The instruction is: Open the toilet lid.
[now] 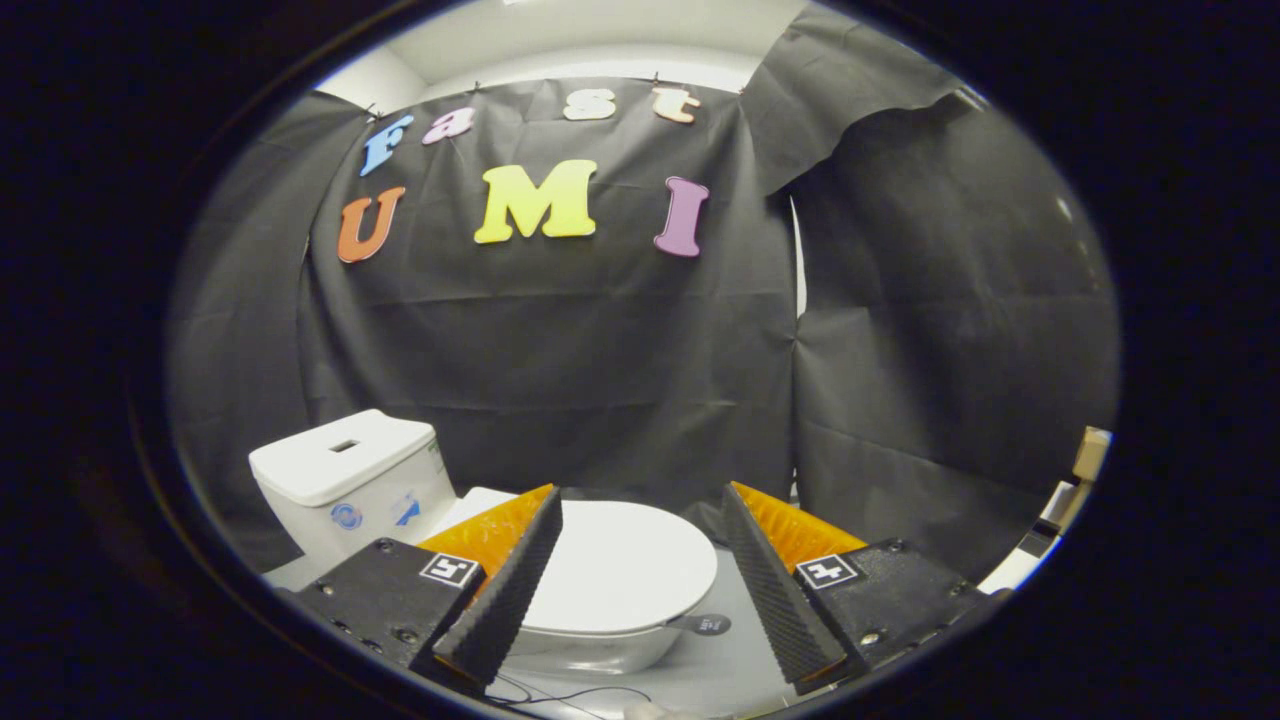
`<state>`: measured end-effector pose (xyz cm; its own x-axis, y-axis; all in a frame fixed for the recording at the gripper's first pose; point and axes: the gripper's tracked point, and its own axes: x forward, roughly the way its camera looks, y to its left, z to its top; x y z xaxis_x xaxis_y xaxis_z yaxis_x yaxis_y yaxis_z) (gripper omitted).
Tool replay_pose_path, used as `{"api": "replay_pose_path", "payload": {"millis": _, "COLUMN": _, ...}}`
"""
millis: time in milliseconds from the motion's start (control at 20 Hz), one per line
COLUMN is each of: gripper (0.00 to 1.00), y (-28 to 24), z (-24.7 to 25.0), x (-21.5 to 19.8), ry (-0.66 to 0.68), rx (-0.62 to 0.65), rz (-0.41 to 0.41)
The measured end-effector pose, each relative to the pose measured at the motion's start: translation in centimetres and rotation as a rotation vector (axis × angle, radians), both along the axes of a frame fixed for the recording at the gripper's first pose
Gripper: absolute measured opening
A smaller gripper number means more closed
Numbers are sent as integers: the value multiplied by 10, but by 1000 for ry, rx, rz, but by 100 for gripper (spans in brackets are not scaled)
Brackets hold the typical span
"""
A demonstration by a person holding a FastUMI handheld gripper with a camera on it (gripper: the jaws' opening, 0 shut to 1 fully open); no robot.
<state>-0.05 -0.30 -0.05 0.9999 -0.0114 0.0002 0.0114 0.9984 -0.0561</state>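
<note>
White toilet lid (620, 560); fingers (500, 590) black (ridged), orange-backed.

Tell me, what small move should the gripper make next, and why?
Probably ease forward and down toward the front rim of the toilet lid. The lid lies closed, the gripper is open with nothing between its fingers, and the lid's edge sits just ahead of them, untouched.

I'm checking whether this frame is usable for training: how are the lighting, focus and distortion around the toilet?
Gripper view: even, dim light; the closed toilet lid is sharp and glare-free, the tank too. Fisheye bending curves the booth's wall. The gripper is open, fingers either side of the lid, both in focus.
</note>
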Motion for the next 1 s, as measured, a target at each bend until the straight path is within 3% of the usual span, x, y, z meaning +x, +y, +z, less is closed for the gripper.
{"api": "replay_pose_path", "payload": {"millis": 650, "gripper": 100, "y": 11, "z": 6, "x": 1, "ry": -8, "rx": -56, "rz": 36}}
{"api": "replay_pose_path", "payload": {"millis": 1000, "gripper": 100, "y": 14, "z": 25, "x": 45, "ry": 50, "rx": -23, "rz": 104}}
